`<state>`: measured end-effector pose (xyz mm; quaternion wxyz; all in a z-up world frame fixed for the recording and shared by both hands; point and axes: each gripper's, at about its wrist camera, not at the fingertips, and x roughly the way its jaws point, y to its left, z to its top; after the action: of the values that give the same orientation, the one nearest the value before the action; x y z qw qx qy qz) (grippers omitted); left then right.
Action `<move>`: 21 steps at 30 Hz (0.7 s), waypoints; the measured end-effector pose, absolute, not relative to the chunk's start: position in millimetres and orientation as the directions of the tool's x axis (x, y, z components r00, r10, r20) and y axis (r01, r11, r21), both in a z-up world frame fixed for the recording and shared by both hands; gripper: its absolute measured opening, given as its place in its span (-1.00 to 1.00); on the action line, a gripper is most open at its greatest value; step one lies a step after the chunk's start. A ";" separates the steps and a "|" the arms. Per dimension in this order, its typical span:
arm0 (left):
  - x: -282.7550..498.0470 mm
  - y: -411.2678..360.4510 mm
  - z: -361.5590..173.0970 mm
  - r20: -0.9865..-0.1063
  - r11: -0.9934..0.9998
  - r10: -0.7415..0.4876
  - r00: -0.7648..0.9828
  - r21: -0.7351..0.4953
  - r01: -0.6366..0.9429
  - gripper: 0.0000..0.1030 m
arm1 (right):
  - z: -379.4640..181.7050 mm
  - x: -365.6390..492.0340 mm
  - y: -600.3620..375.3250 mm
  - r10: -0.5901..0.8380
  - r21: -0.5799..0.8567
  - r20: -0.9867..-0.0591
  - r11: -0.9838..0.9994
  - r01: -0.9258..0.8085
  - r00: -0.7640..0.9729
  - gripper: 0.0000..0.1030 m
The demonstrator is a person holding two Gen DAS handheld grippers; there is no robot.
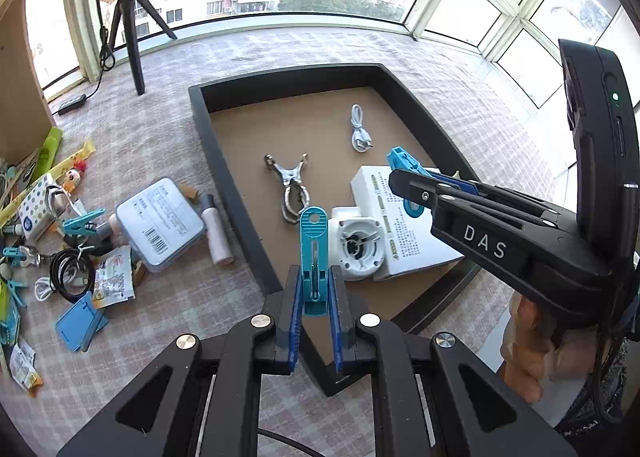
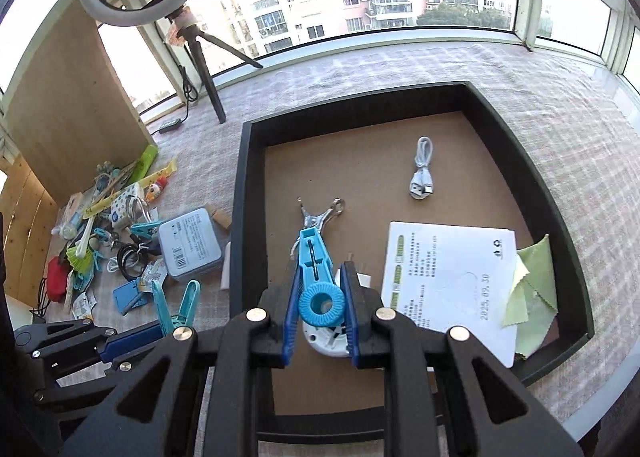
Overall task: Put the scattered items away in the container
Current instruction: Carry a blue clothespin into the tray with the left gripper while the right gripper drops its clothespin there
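Container [image 2: 248,193] holds a half-hidden, seemingly white device [image 1: 360,245]; both jaws grip blue clips [image 1: 315,257].

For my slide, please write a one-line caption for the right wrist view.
Right gripper carries a blue clip above the black tray.

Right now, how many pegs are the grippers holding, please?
2: a teal peg in the left gripper beside the tray, a blue peg in the right gripper above it.

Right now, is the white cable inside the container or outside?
Inside: the white cable lies coiled on the brown floor of the container.
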<state>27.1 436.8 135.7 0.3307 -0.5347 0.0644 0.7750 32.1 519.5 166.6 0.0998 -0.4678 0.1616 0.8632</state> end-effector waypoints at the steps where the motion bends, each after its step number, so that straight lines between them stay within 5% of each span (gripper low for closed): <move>1: 28.7 446.7 138.0 -0.870 -0.764 0.448 -0.206 -0.253 -0.594 -0.78 | 169.4 35.9 531.6 0.042 0.178 -0.839 -0.921 -0.347 -0.542 -0.62; 4: 31.6 474.5 142.4 -0.862 -0.723 0.470 -0.189 -0.254 -0.642 -0.78 | 174.9 44.3 560.7 0.095 0.156 -0.839 -0.901 -0.404 -0.536 -0.62; 7: 33.6 491.0 146.7 -0.857 -0.701 0.482 -0.185 -0.249 -0.668 -0.13 | 180.5 50.2 578.1 0.101 0.154 -0.837 -0.900 -0.409 -0.538 -0.58; 8: 34.0 492.0 150.5 -0.847 -0.698 0.491 -0.204 -0.243 -0.673 -0.01 | 182.5 51.7 581.5 0.122 0.142 -0.835 -0.895 -0.423 -0.537 -0.42; 10: 34.6 492.1 153.3 -0.844 -0.703 0.484 -0.230 -0.218 -0.677 -0.01 | 186.0 54.2 583.9 0.145 0.128 -0.827 -0.892 -0.433 -0.543 -0.27; 21: 12.1 448.9 142.2 -0.862 -0.772 0.439 -0.252 -0.219 -0.596 -0.04 | 180.6 37.6 559.5 0.092 0.138 -0.832 -0.921 -0.365 -0.547 -0.27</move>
<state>12.1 448.9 142.2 0.3287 -0.5157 0.0762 0.7875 37.6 559.5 180.6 0.1320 -0.4575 0.1494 0.8666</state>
